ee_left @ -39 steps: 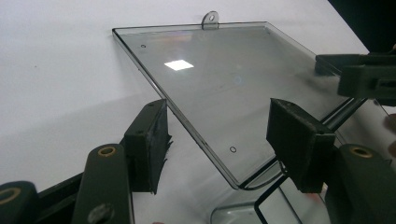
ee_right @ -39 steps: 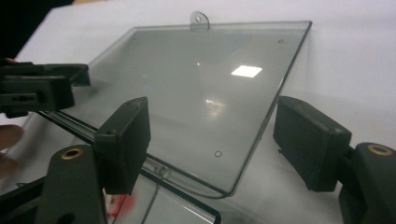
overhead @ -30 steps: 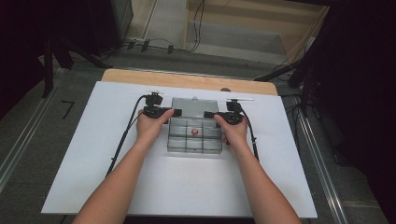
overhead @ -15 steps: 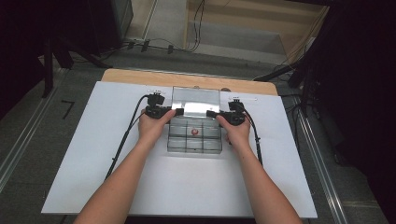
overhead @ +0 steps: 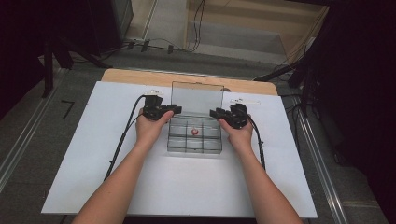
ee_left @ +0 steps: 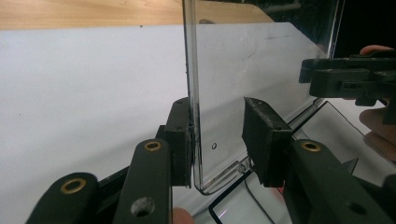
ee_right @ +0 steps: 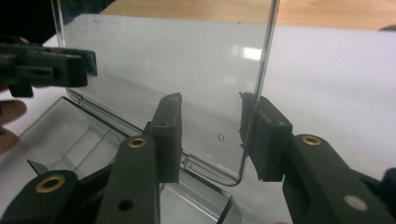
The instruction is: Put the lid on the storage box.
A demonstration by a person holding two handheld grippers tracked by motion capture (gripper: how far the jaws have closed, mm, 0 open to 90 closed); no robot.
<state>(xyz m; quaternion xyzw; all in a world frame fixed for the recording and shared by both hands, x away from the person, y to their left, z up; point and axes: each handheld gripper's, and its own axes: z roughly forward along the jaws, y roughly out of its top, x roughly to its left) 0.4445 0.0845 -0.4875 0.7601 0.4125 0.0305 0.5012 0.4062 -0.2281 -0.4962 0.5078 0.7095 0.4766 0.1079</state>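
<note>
1. Here the clear lid [overhead: 196,98] of the compartment box [overhead: 194,138] stands upright at the box's twelve o'clock edge, hinged there, with its long axis running from nine to three o'clock across the white board [overhead: 93,154].

2. Inside the box, a small red piece [overhead: 194,132] lies in a middle compartment, at six o'clock from the lid's foot.

3. At nine o'clock of the lid, the left gripper [overhead: 173,110] straddles the lid's side edge low down. In the left gripper view its jaws have just been closing: the outer pad [ee_left: 180,140] lies against the pane [ee_left: 252,79], while the inner pad [ee_left: 264,140] is apart from it, so the lid is between the jaws but not pinched.

4. At three o'clock, the right gripper [overhead: 214,113] mirrors this. In the right gripper view its jaws have also just been closing around the other side edge; the outer pad [ee_right: 264,140] sits at the edge of the pane [ee_right: 163,65], and the inner pad [ee_right: 168,135] stands off it. No firm clamp yet.

5. Both hands are equally near, one at each end of the long axis. I judge that the coming move turns on that symmetry: the lid swings about its hinge line, so the two ends should travel together.
</note>
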